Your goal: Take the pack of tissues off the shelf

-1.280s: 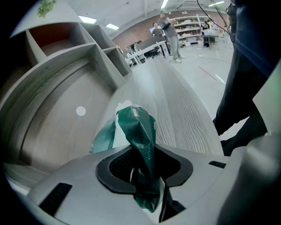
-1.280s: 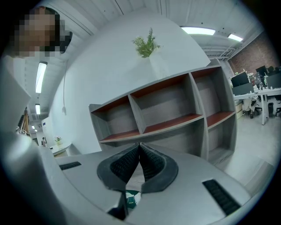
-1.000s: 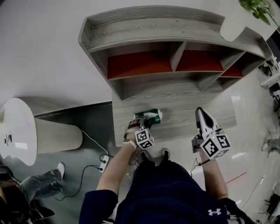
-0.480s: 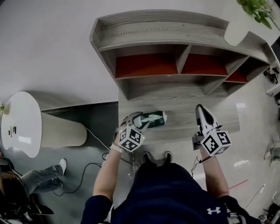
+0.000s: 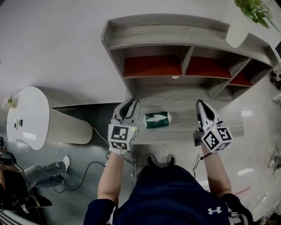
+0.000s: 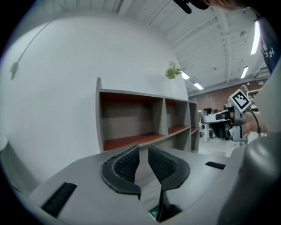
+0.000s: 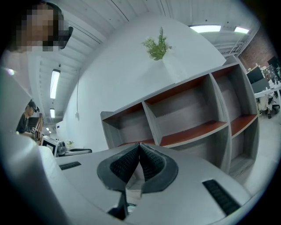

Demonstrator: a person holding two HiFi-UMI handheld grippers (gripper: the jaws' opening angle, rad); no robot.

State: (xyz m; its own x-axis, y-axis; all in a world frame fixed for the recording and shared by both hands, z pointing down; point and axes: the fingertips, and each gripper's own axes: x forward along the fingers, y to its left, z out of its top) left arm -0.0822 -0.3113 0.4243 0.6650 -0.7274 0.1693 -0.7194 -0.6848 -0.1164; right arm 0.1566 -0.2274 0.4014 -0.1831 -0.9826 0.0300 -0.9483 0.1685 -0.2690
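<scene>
The plant [image 5: 251,9] (atop the shelf [image 5: 175,33]) runs off the head view's upper edge; print on the pack of tissues [image 5: 157,119] is too small to read.

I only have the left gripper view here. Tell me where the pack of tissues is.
Observer: The head view shows the pack of tissues lying on the lowest board of the shelf. It is just right of the left gripper and not touching it. That gripper's jaws are closing on nothing.
Operator: Now place the other gripper for me.
Observer: The right gripper is over the same board, further right, with the pack between the two grippers.
Operator: Tell me whether it holds anything.
Observer: No. In the right gripper view its jaws meet at the tips with nothing between them.
</scene>
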